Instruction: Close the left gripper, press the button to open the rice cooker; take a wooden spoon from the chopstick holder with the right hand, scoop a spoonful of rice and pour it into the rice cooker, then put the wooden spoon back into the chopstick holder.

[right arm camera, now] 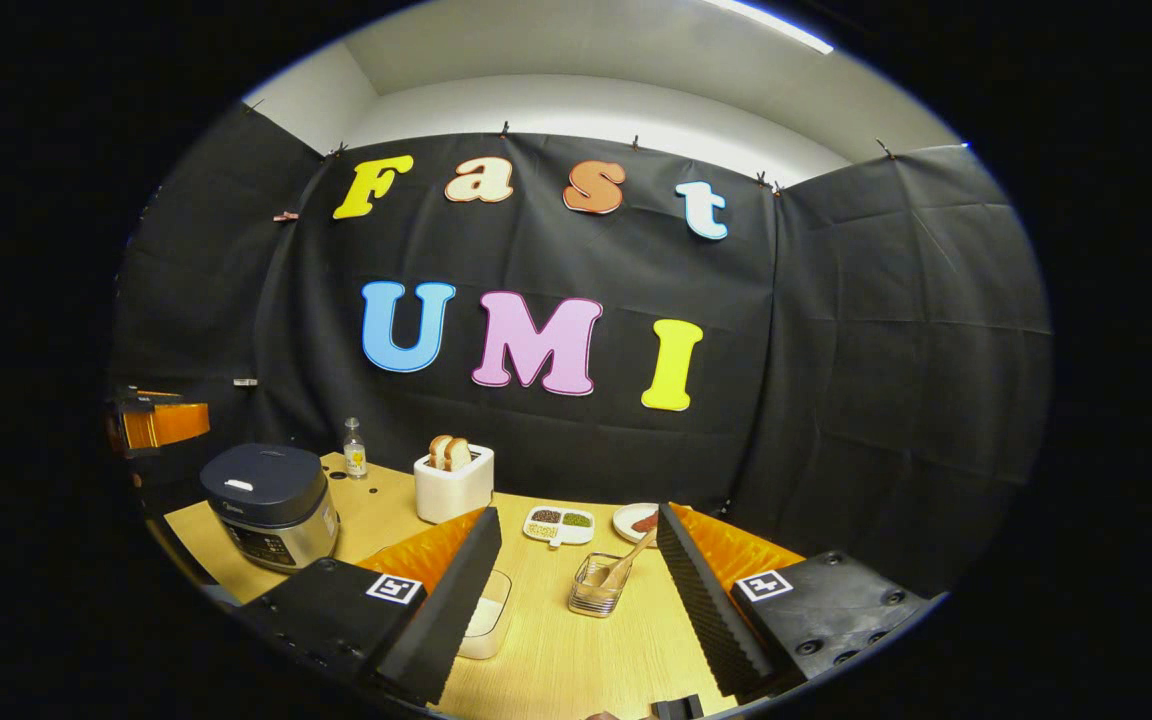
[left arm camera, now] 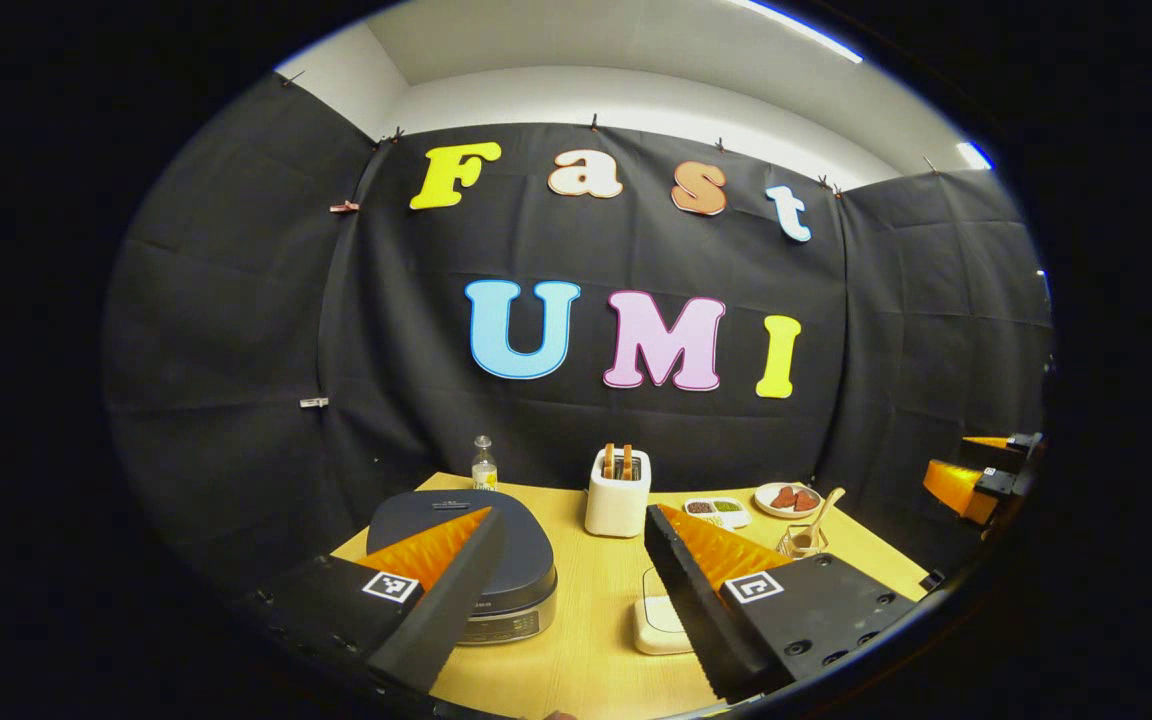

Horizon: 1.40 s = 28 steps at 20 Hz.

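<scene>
- The left gripper (left arm camera: 571, 560) hangs above the pale wooden table (left arm camera: 586, 650), its fingers spread wide and holding nothing.
- The right gripper (right arm camera: 576, 565) is likewise wide open and empty.
- A shallow white container of rice (right arm camera: 486, 605) sits just beyond the right gripper's left finger.
- The wooden spoon (right arm camera: 628, 566) leans in the clear wire chopstick holder (right arm camera: 596, 590), between the right fingers.
- The dark-lidded, silver-bodied rice cooker (right arm camera: 271, 500) stands closed at the table's left.
- A white toaster (right arm camera: 453, 482) stands farther back.
</scene>
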Each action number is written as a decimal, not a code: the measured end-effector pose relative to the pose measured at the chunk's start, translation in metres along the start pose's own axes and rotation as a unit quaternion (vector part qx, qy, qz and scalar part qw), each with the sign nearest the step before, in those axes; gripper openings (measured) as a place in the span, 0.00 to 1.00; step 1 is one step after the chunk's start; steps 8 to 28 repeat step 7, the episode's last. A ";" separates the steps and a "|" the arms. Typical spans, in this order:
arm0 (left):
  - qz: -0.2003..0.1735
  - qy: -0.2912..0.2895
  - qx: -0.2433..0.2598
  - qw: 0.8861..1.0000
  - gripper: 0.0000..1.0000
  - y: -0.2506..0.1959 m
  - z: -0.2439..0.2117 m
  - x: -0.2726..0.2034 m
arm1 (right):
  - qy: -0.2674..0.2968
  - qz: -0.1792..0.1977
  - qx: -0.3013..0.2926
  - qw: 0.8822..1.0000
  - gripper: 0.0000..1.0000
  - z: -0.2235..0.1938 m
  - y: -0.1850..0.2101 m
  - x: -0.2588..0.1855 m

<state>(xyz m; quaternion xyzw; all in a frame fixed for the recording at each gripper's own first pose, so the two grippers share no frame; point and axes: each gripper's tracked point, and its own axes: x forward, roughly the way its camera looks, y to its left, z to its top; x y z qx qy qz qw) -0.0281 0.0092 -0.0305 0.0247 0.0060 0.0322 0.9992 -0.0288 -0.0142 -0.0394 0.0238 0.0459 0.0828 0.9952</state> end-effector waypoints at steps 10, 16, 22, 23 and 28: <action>-0.033 0.010 0.025 0.999 0.95 -0.010 -0.013 0.002 | -0.004 -0.017 0.008 1.000 0.98 0.001 0.010 0.007; -0.033 0.010 0.025 0.999 0.95 -0.010 -0.013 0.002 | -0.004 -0.017 0.008 1.000 0.98 0.001 0.010 0.007; -0.033 0.010 0.025 0.999 0.95 -0.010 -0.013 0.002 | -0.004 -0.017 0.008 1.000 0.98 0.001 0.010 0.007; -0.033 0.010 0.025 0.999 0.95 -0.010 -0.013 0.002 | -0.004 -0.017 0.008 1.000 0.98 0.001 0.010 0.007; -0.033 0.010 0.025 0.999 0.95 -0.010 -0.013 0.002 | -0.004 -0.017 0.008 1.000 0.98 0.001 0.010 0.007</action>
